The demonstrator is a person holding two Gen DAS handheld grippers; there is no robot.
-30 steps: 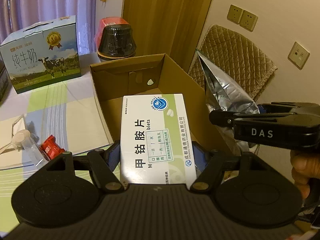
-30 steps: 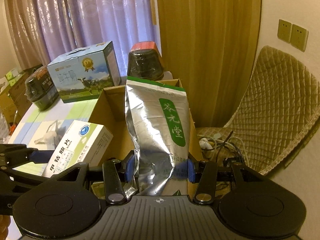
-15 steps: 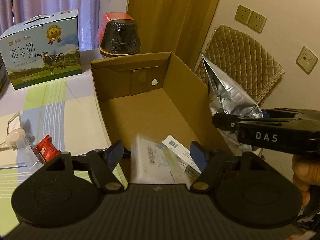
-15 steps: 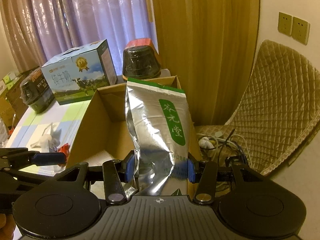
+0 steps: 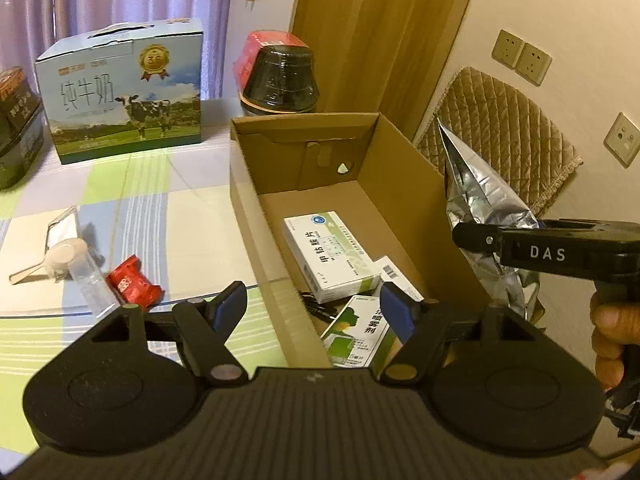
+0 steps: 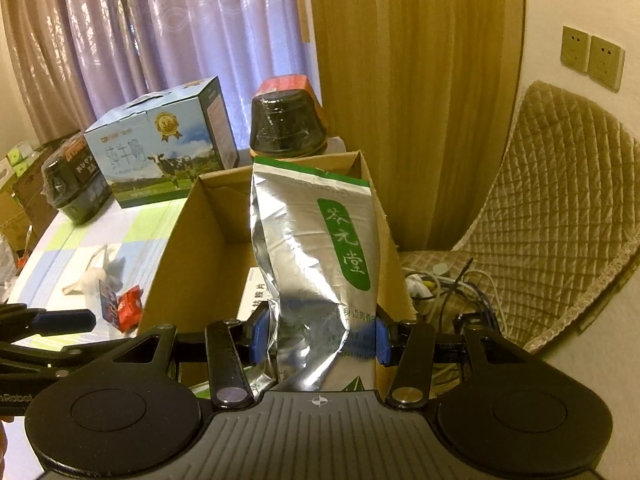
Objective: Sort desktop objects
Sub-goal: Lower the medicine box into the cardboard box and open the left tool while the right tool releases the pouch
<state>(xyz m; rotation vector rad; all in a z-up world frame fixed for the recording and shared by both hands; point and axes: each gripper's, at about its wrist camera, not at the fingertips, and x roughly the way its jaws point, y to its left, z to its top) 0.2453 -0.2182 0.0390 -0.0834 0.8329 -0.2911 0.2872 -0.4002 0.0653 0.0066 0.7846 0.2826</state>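
Note:
An open cardboard box (image 5: 248,200) (image 6: 192,248) stands on the table. Inside it a white and green medicine box (image 5: 330,254) lies flat, with a green-printed box (image 5: 358,330) and other packets beside it. My left gripper (image 5: 314,306) hangs open and empty over the box's near left corner. My right gripper (image 6: 316,334) is shut on a silver foil bag with a green label (image 6: 316,248), held upright over the box's right wall. In the left wrist view the foil bag (image 5: 478,196) and the right gripper (image 5: 552,250) sit at the right, held by a hand (image 5: 614,336).
On the checked tablecloth left of the box lie a red wrapped candy (image 5: 134,284), a clear tube (image 5: 90,280) and a white scoop (image 5: 60,256). A milk carton (image 5: 120,92) and black tubs (image 5: 280,76) stand behind. A quilted chair (image 6: 560,220) with cables is at the right.
My left gripper opened and let go of the white medicine box, which dropped flat into the cardboard box. The right gripper kept the foil bag almost still.

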